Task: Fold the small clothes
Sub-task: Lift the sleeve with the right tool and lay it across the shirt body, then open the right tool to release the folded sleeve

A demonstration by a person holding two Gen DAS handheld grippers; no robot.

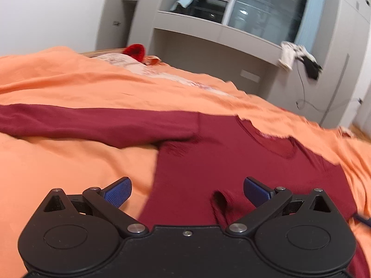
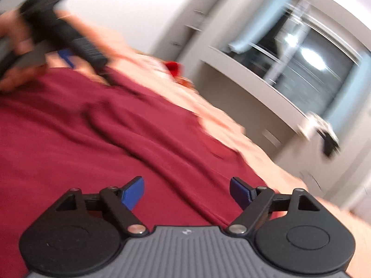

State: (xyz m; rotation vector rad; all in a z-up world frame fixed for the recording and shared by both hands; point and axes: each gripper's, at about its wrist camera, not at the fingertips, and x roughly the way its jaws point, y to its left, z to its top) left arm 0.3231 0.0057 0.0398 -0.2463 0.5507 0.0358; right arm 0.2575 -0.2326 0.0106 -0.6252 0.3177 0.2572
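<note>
Here, left gripper (image 1: 186, 191) agape, right gripper (image 2: 186, 191) agape, empty above maroon shirt (image 1: 231, 162).

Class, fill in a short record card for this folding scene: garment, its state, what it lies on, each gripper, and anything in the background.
garment: dark red long-sleeved top
state: spread flat, unfolded, one sleeve stretched out sideways
surface: orange bed cover
left gripper: open, over the top's lower edge, holding nothing
right gripper: open, above the red fabric, holding nothing
background: window, grey cabinets, clothes hanging on a ledge
image quality: right wrist view blurred
</note>
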